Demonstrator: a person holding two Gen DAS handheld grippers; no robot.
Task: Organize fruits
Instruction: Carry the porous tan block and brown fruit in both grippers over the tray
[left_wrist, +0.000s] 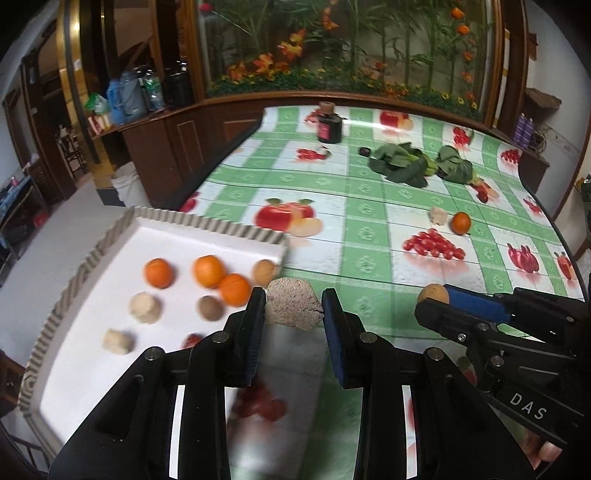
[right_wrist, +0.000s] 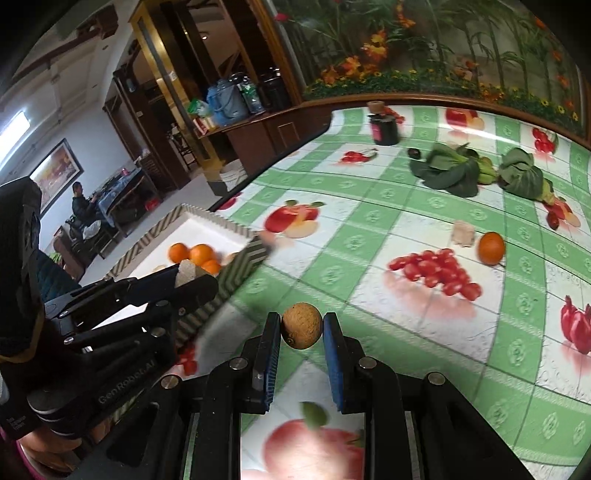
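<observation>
Two tongs, each clamped on one fruit, above the surface (left_wrist: 369, 221).

White tray (left_wrist: 177, 243) lies at the surface's left edge, holding oranges (left_wrist: 208, 271). Left tongs (left_wrist: 294, 308) grip a rough pale fruit (left_wrist: 291, 306) beside the tray. Right tongs (right_wrist: 301, 330) grip a round brown fruit (right_wrist: 301, 325).

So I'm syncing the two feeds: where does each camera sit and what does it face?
Left wrist: on the left gripper, facing the tray; holds a beige piece; right gripper at right.
Right wrist: on that gripper, facing the table; holds a brown fruit.
Shared: tray, orange, greens, jar.
</observation>
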